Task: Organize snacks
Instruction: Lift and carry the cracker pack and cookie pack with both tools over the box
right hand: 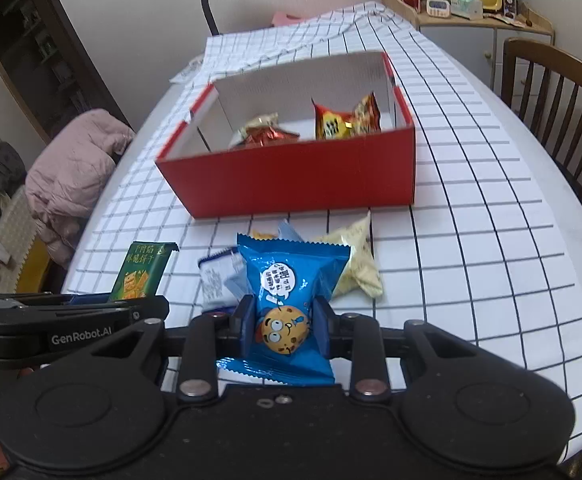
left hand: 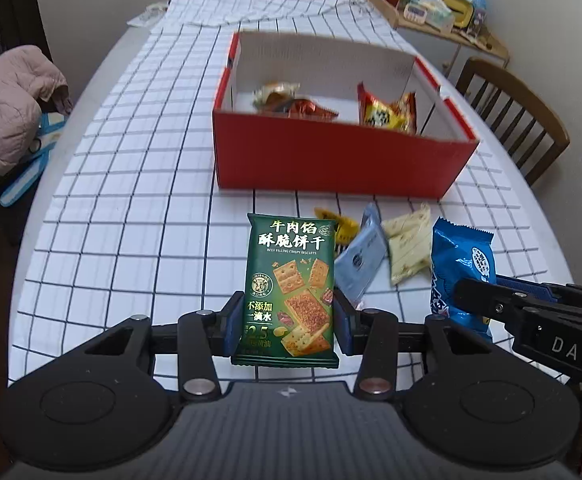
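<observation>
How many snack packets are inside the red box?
3 visible: two overlapping packets, cream and red foil, at its left; an orange packet at its right. The front wall may hide others.

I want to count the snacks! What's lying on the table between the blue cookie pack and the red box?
In the right wrist view, a pale yellow packet, a light blue packet and a small yellow one lie between the blue cookie pack and the red box.
</observation>
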The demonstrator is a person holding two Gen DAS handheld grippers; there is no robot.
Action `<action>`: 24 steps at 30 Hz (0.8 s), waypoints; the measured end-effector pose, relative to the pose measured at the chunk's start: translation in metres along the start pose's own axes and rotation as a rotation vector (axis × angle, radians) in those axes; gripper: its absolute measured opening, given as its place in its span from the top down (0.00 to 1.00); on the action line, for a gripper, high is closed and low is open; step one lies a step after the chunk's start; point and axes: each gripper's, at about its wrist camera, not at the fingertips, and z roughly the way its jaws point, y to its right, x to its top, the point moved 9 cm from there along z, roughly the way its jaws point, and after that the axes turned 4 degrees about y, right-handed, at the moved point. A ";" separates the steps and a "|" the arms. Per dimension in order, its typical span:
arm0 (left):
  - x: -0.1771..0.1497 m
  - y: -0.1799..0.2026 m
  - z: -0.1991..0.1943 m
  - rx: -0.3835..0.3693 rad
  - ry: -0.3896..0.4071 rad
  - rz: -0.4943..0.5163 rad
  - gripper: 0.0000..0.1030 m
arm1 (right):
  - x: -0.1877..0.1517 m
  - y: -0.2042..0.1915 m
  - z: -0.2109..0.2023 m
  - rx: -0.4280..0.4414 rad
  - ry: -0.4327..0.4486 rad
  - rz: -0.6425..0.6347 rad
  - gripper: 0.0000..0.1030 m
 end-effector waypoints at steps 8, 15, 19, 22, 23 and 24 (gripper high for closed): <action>0.032 0.006 -0.022 -0.010 0.056 -0.006 0.58 | 0.036 -0.006 -0.018 0.010 0.077 -0.041 0.72; 0.065 0.013 -0.029 -0.028 0.103 0.014 0.57 | 0.072 -0.012 -0.023 0.006 0.131 -0.084 0.72; 0.085 0.014 -0.028 -0.025 0.123 0.023 0.57 | 0.092 -0.013 -0.020 -0.004 0.153 -0.103 0.72; 0.099 0.014 -0.026 -0.020 0.138 0.032 0.57 | 0.105 -0.012 -0.014 -0.013 0.163 -0.110 0.72; 0.103 0.013 -0.025 -0.020 0.141 0.034 0.57 | 0.109 -0.012 -0.012 -0.015 0.164 -0.110 0.72; 0.108 0.012 -0.023 -0.022 0.142 0.036 0.57 | 0.113 -0.011 -0.009 -0.017 0.165 -0.109 0.72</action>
